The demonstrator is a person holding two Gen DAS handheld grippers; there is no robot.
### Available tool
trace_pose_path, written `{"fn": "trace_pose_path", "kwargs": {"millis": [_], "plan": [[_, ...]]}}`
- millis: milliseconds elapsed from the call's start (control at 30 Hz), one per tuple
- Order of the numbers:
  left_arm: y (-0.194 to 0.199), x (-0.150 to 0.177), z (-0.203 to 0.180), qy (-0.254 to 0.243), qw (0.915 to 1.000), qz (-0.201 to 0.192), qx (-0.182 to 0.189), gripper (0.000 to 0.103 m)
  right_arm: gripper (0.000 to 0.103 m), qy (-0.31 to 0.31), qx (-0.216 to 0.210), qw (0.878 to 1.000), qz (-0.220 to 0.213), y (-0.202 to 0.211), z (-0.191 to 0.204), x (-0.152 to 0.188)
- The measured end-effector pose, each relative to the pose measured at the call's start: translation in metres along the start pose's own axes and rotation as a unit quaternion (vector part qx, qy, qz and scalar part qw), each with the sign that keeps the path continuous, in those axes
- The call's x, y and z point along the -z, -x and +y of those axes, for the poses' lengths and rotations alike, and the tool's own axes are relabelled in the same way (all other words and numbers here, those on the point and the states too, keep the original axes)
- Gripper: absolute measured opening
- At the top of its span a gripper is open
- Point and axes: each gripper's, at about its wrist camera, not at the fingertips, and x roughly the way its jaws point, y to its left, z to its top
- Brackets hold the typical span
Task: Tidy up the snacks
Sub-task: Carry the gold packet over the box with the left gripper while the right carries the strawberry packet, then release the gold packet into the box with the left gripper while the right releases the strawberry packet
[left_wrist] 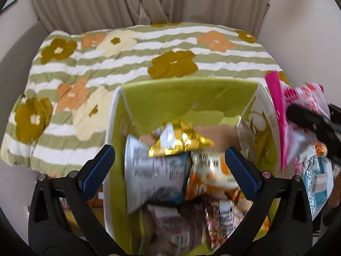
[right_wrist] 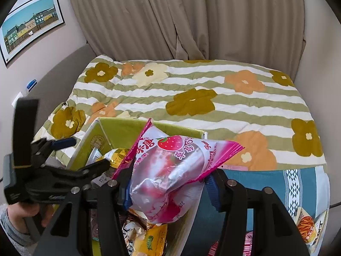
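Observation:
A green cardboard box point(left_wrist: 187, 98) stands on the bed with several snack packs inside. My left gripper point(left_wrist: 170, 166) hangs open over it. Below and between its blue pads, blurred and touching neither, lie a silver-blue bag point(left_wrist: 153, 177), a gold pack point(left_wrist: 181, 140) and an orange-white bag point(left_wrist: 211, 175). My right gripper point(right_wrist: 169, 183) is shut on a pink strawberry candy bag point(right_wrist: 170, 166), held above the right wall of the box point(right_wrist: 119, 130). The left gripper point(right_wrist: 83, 153) shows at the left of the right wrist view, and the pink bag point(left_wrist: 298, 106) at the right edge of the left wrist view.
A quilt with flowers and stripes point(right_wrist: 191, 98) covers the bed behind the box, and beige curtains point(right_wrist: 170, 21) hang beyond it. Right of the box lies a teal patterned cloth point(right_wrist: 266, 183) with an orange snack pack point(right_wrist: 307, 228). A hand point(right_wrist: 21, 215) grips the left tool.

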Motion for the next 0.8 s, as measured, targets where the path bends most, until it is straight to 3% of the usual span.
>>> {"fn": "trace_pose_path", "kwargs": {"millis": [100, 467, 533, 567, 600, 800], "plan": [[0.012, 0.013, -0.001, -0.001, 1.0000, -0.006, -0.006, 0.102, 0.051, -0.008, -0.012, 1.000, 0.005, -0.003, 0.002, -0.003], [0.028, 0.031, 0.011, 0.005, 0.9997, -0.017, -0.018, 0.102, 0.053, 0.009, 0.010, 1.000, 0.026, -0.035, 0.018, -0.025], [0.027, 0.033, 0.014, 0.007, 0.9996, -0.018, -0.023, 0.102, 0.066, 0.008, 0.006, 1.000, 0.023, -0.039, 0.020, -0.025], [0.027, 0.033, 0.015, 0.008, 0.9995, -0.017, -0.024, 0.102, 0.089, 0.008, 0.007, 1.000, 0.018, -0.039, 0.021, -0.025], [0.027, 0.033, 0.016, 0.008, 0.9995, -0.017, -0.024, 0.102, 0.103, 0.010, 0.007, 1.000, 0.008, -0.037, 0.023, -0.024], [0.026, 0.039, 0.015, 0.006, 0.9997, -0.012, -0.019, 0.102, 0.103, 0.028, 0.015, 0.999, -0.002, -0.034, 0.028, -0.014]]}}
